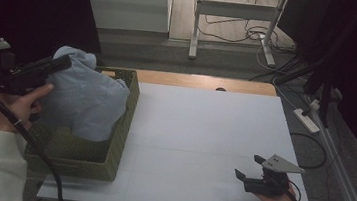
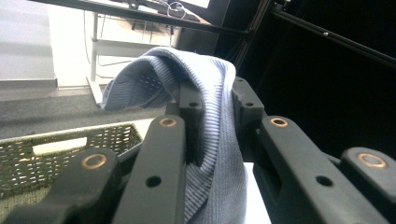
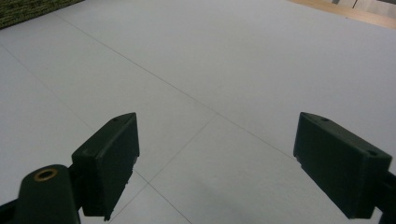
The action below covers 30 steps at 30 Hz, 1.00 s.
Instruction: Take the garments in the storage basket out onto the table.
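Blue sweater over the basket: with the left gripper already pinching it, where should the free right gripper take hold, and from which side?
Probably the sweater's lower hanging edge, approached from the table side over the basket's right wall. The left gripper pinches a top fold, so the cloth drapes down into the basket and that edge faces the open right gripper; a second grip there should spread it.

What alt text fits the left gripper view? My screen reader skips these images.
The left tool is clamped on a fold of light blue ribbed knit garment, which drapes over its black jaws. A green woven basket sits lower left, with a pale floor and white table legs behind.
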Motion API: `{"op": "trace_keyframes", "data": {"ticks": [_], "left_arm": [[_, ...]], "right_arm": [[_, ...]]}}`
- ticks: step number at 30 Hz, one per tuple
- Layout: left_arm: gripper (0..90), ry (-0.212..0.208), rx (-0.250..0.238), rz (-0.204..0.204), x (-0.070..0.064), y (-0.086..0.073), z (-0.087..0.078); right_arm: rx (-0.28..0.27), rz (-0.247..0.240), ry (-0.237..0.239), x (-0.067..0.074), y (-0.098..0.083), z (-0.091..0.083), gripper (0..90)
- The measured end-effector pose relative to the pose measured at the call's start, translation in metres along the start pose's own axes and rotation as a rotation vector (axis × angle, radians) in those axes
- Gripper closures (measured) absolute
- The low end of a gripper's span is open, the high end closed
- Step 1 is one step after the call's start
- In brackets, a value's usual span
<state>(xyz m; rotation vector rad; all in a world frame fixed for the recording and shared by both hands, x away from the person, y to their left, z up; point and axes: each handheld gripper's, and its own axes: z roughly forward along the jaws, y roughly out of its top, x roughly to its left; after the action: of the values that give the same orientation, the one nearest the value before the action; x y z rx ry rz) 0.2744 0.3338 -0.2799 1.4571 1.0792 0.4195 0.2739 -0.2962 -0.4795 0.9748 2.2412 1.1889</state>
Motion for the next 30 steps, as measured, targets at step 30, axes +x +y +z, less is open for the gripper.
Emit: {"op": "trace_keyframes", "data": {"ticks": [30], "left_arm": [[77.8, -0.082, -0.011, 0.044, -0.03, 0.013, 0.013]], "right_arm": [[0.005, -0.006, -0.001, 0.0, 0.0, 0.001, 14.6]]}}
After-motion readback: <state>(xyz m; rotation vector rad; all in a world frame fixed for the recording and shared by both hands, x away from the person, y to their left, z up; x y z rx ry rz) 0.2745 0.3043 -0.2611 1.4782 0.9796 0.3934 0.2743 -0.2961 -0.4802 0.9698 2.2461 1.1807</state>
